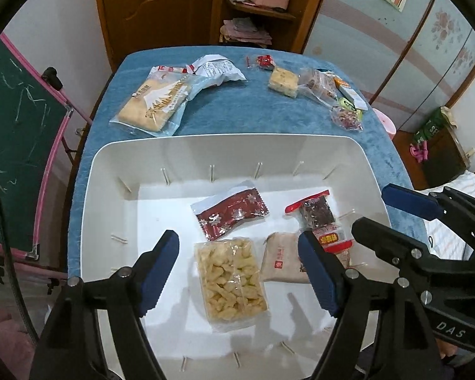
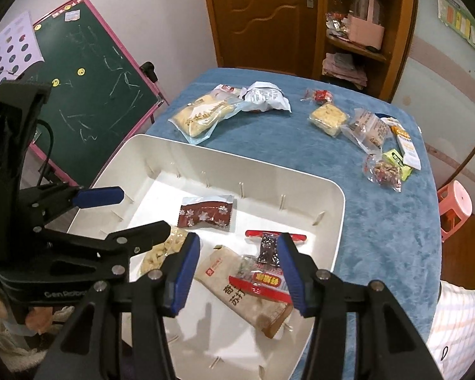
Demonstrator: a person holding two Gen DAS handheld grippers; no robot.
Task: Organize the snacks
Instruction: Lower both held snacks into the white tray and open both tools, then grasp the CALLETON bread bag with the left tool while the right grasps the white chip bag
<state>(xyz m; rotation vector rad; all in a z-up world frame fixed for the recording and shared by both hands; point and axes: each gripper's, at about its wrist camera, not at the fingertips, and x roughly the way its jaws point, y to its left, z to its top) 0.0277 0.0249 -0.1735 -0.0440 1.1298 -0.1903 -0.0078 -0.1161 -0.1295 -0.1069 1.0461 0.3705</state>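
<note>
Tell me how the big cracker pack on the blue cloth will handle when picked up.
The cracker pack looks fairly stiff: the biscuits form a flat slab inside. Its clear wrapper is glossy, so it may slip between pads. The loose film at its edges will probably crumple, and the crackers seem brittle, so a hard squeeze could break them.

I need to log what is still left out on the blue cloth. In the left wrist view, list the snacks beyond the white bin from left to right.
Large cracker pack → white crumpled wrapper → small red candy → pale square cake → clear pack with brown pastry → clear pack of nuts. The orange and green packets at the far right overlap, so they are left out.
</note>
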